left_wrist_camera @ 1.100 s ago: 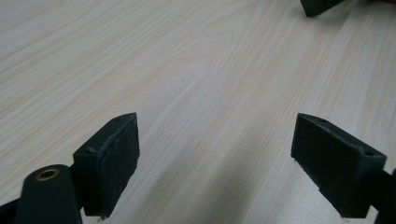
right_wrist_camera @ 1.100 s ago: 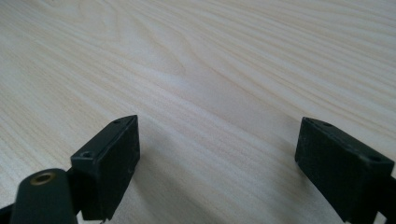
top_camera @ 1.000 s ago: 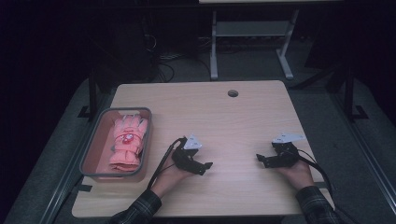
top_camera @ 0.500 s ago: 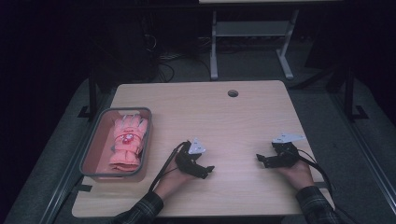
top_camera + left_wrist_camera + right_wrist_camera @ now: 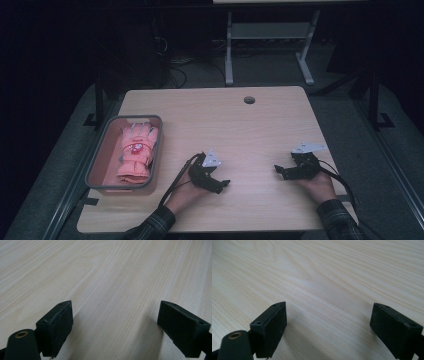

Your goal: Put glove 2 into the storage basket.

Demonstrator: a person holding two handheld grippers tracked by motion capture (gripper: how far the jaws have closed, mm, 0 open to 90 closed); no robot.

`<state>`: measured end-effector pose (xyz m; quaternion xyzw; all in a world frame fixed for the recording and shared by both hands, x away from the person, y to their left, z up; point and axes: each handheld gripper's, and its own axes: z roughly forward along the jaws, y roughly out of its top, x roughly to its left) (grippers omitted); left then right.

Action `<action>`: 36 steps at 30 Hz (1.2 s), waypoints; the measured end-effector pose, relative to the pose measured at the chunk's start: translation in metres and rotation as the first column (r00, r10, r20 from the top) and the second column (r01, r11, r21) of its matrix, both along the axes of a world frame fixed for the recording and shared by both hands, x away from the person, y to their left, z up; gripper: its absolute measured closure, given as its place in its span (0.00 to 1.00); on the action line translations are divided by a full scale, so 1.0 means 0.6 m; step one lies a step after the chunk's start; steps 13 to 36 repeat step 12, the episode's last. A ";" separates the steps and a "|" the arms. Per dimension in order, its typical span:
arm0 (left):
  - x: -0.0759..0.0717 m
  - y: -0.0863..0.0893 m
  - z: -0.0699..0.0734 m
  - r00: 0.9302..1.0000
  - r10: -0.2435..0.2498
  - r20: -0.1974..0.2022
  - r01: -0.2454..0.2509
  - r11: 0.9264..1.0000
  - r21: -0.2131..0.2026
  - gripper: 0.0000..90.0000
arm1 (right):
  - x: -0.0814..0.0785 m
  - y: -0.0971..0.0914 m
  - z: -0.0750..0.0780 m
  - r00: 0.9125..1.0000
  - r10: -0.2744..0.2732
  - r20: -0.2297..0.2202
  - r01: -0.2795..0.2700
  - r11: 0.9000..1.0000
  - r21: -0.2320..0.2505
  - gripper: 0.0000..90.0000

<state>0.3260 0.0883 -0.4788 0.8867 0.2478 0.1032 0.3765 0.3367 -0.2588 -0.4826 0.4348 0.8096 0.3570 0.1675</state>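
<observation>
Below, my left gripper [image 5: 223, 184] rests low on the table [image 5: 240, 125] near its front edge, somewhat left of the middle; its jaws stand wide apart and hold nothing. From the left gripper view, the gripper [image 5: 115, 325] shows only bare pale wood grain between its two black pads [image 5: 56, 327], which sit just above or on the surface; I cannot tell which. My left hand [image 5: 187, 192] wraps the gripper body from behind, a grey three-cornered plate [image 5: 212, 160] sits on top, and a black cable [image 5: 177, 177] trails back toward the front edge.

My right gripper [image 5: 278, 172] lies near the front right corner of the table, its jaws pointing toward the left one and likewise spread wide with nothing between them. From the right gripper view, this gripper [image 5: 328, 325] again frames plain wood between its pads [image 5: 270, 327]. My right hand [image 5: 316, 186] holds it from behind, under its own grey plate [image 5: 307, 148]. The two grippers lie well apart, facing each other across bare table.

Farther out, a grey tray [image 5: 97, 167] sits at the left edge of the table, toward the front. A pink glove [image 5: 136, 155] lies flat inside it, fingers pointing to the far edge. The glove is well apart from my left gripper. A small round hole [image 5: 249, 100] marks the table near its far edge.
</observation>
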 end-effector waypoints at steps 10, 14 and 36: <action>0.000 0.000 0.000 1.000 0.000 -0.001 0.000 1.000 0.000 0.14 | 0.000 0.000 0.000 1.000 0.002 0.000 -0.002 1.000 -0.002 0.15; 0.000 0.000 0.000 1.000 0.000 -0.001 0.000 1.000 0.000 0.14 | 0.000 0.000 0.000 1.000 0.002 0.000 -0.002 1.000 -0.002 0.15; 0.000 0.000 0.000 1.000 0.000 -0.001 0.000 1.000 0.000 0.14 | 0.000 0.000 0.000 1.000 0.002 0.000 -0.002 1.000 -0.002 0.15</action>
